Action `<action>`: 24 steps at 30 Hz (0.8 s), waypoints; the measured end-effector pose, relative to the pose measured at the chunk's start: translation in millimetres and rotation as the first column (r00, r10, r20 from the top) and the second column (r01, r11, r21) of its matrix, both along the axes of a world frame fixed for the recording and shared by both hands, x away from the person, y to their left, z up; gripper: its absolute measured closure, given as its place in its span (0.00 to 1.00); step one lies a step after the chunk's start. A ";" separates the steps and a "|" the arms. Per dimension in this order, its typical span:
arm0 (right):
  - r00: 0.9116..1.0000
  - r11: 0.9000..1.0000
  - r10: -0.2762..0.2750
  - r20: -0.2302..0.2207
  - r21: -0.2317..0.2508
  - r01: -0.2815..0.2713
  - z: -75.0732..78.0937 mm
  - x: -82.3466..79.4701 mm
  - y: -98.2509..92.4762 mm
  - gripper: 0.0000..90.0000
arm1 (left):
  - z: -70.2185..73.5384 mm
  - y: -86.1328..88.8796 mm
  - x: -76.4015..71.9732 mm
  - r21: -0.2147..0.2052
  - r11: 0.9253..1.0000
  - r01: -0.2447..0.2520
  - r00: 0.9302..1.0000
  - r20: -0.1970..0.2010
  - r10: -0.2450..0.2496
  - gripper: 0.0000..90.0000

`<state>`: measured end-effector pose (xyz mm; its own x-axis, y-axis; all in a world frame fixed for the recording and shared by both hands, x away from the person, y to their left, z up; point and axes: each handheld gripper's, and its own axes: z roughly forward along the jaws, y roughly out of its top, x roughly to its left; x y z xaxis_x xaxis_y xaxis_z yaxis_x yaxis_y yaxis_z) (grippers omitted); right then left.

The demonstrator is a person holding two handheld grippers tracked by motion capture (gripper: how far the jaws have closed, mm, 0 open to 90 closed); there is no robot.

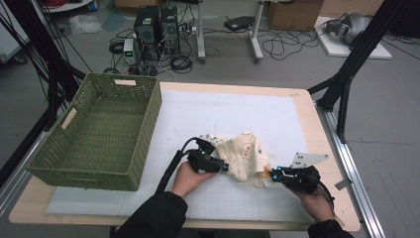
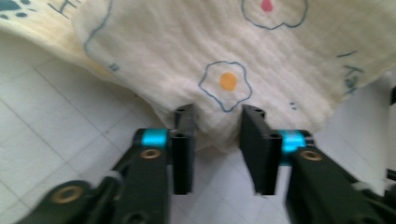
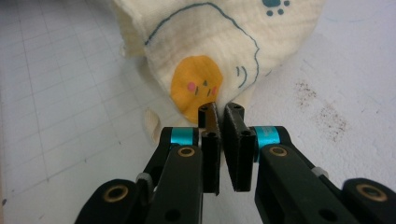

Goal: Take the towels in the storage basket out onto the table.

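A cream cloth (image 1: 243,151) printed with fried eggs and paw marks lies bunched on the white grid mat (image 1: 228,111). My left gripper (image 1: 224,167) is at its left edge. In the left gripper view the jaws (image 2: 217,112) stand apart, with the cloth's (image 2: 187,42) lower hem between their tips and a gap still showing lower down. At the cloth's lower right corner, my right gripper (image 1: 273,174) is shut. Seen in the right gripper view, its jaws (image 3: 219,108) pinch a fold of the cloth (image 3: 210,42) beside an orange yolk print.
A green woven basket (image 1: 81,179) stands on the table's left side, its inside bare. The mat stretches open behind the cloth toward the far edge. Cables, computer cases and black stand legs occupy the floor beyond the table.
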<state>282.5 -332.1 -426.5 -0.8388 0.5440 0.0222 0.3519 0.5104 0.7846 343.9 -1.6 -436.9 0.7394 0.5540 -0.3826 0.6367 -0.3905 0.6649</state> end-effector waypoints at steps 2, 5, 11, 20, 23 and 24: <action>1.000 1.000 0.003 0.000 0.002 -0.003 1.0 0.0 1.9 0.95 | -1.3 -0.3 0.9 -0.003 1.000 -0.004 1.000 0.003 0.004 0.92; 1.000 1.000 0.016 0.005 -0.007 -0.016 1.3 -0.1 4.4 0.95 | -0.7 0.9 0.0 0.020 1.000 0.015 1.000 0.012 -0.016 0.95; 1.000 1.000 0.018 0.008 -0.009 -0.017 1.9 -1.3 3.8 0.94 | 8.7 8.5 -4.5 0.062 0.998 0.020 0.998 0.065 -0.024 0.96; 0.999 0.999 0.042 0.010 -0.002 -0.042 4.4 -4.9 9.8 0.95 | 29.2 42.2 -16.8 0.097 0.995 -0.009 0.991 0.135 -0.004 0.96; 0.998 0.998 0.067 0.011 -0.002 -0.067 5.9 -7.6 17.4 0.94 | 34.3 56.6 -24.3 0.100 0.995 -0.013 0.987 0.159 -0.003 0.96; 0.997 0.997 0.076 0.013 0.000 -0.076 5.8 -7.9 19.1 0.94 | 34.9 60.1 -26.3 0.106 0.994 -0.015 0.986 0.164 -0.003 0.96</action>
